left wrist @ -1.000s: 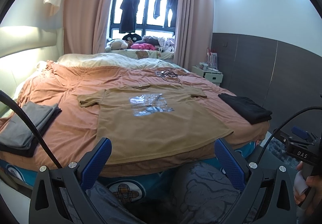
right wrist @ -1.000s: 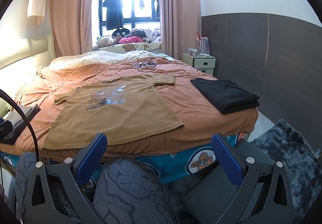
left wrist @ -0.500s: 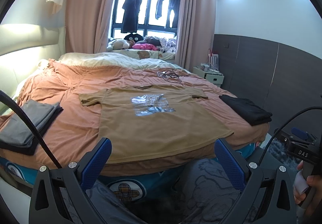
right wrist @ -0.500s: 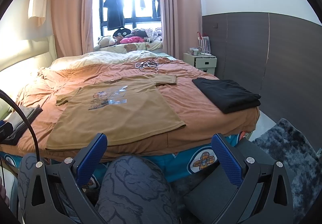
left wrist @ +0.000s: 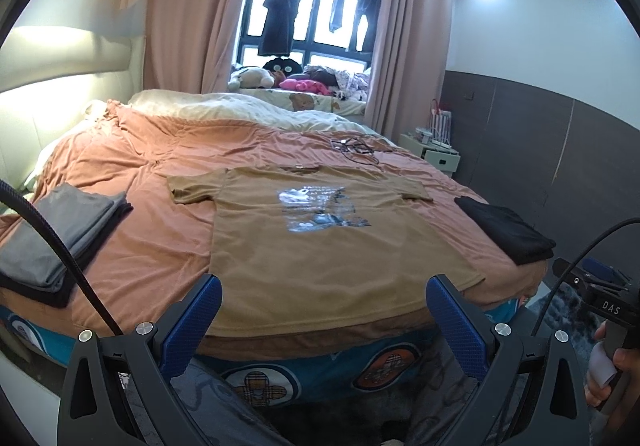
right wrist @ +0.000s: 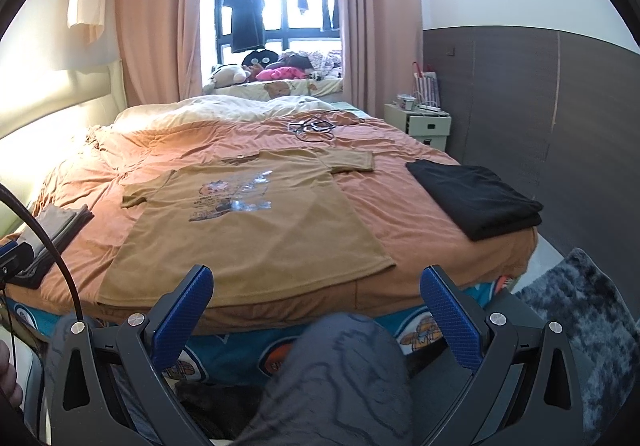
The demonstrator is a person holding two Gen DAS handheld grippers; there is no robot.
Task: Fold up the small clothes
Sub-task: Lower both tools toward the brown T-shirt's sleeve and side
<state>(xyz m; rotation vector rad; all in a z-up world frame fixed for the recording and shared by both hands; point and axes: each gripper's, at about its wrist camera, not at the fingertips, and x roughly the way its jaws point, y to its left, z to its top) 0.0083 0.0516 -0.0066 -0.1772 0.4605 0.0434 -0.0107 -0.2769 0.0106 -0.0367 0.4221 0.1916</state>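
We stand at the foot of a bed with a rumpled orange cotton bedspread [left wrist: 168, 238], where a tan short-sleeved T-shirt with a glossy printed chest graphic [left wrist: 320, 246] lies spread flat, print up, collar toward the window and hem at the near edge. Our left gripper [left wrist: 323, 310] and right gripper [right wrist: 316, 300] both hover short of the mattress, blue-padded fingers spread wide, holding nothing and touching no cloth. A folded grey-and-black stack of garments [left wrist: 52, 242] rests on the bed's left side; a folded black garment [right wrist: 476, 197] sits on the right, well apart from the shirt. We judge the shirt light, limp and prone to sagging or dragging the bedspread with it; the shiny print may be slightly stiffer and slicker. The sensible holds look to be a sleeve seam and the matching hem corner, pinching one layer pair at the edge so the side panel folds inward cleanly.
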